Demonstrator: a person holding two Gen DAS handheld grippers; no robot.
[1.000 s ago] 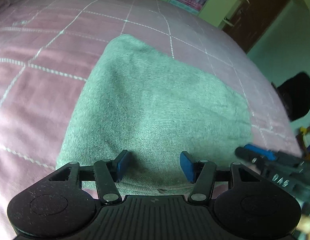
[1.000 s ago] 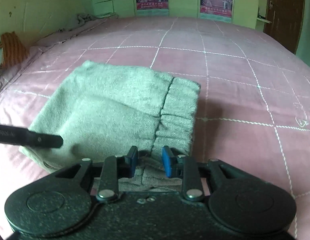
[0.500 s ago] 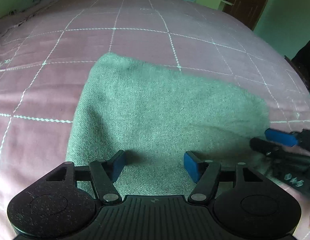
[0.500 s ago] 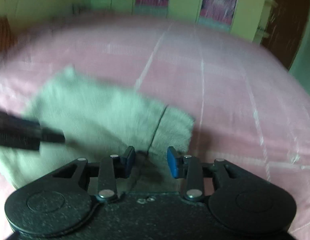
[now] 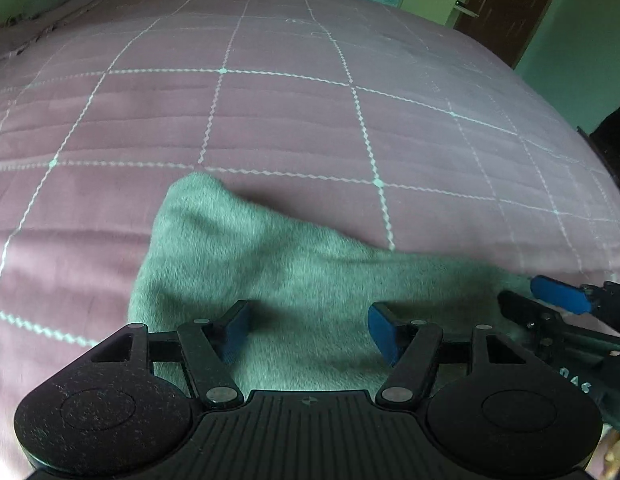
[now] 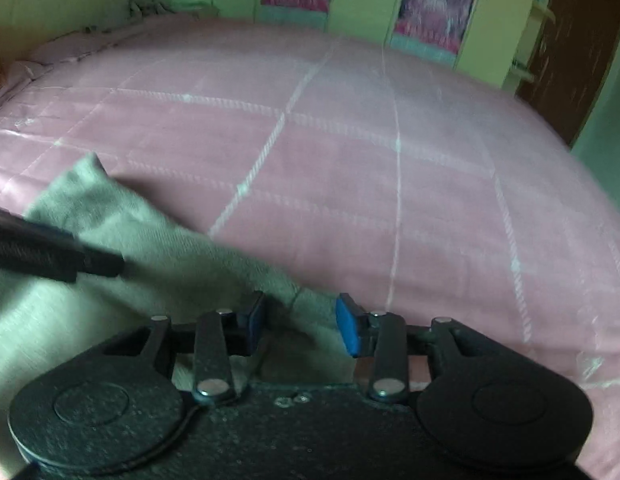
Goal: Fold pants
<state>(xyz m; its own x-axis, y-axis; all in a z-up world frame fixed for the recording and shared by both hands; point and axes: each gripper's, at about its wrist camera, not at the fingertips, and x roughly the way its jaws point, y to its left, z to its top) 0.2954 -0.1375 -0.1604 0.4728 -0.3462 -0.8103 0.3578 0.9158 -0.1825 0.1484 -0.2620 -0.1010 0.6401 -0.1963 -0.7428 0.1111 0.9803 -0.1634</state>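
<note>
Pink quilted bed [image 5: 293, 120] carries folded grey pants [image 5: 293, 276] at lower frame; left claw [image 5: 307, 330] and right claw [image 6: 299, 324] both apart, gripping nothing.

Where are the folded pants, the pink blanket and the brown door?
pants [image 5: 277, 264], left wrist view, middle of the grey cloth.
pink blanket [image 5: 277, 120], left wrist view, a bare square.
brown door [image 5: 506, 4], left wrist view, its panel beside the handle.
</note>
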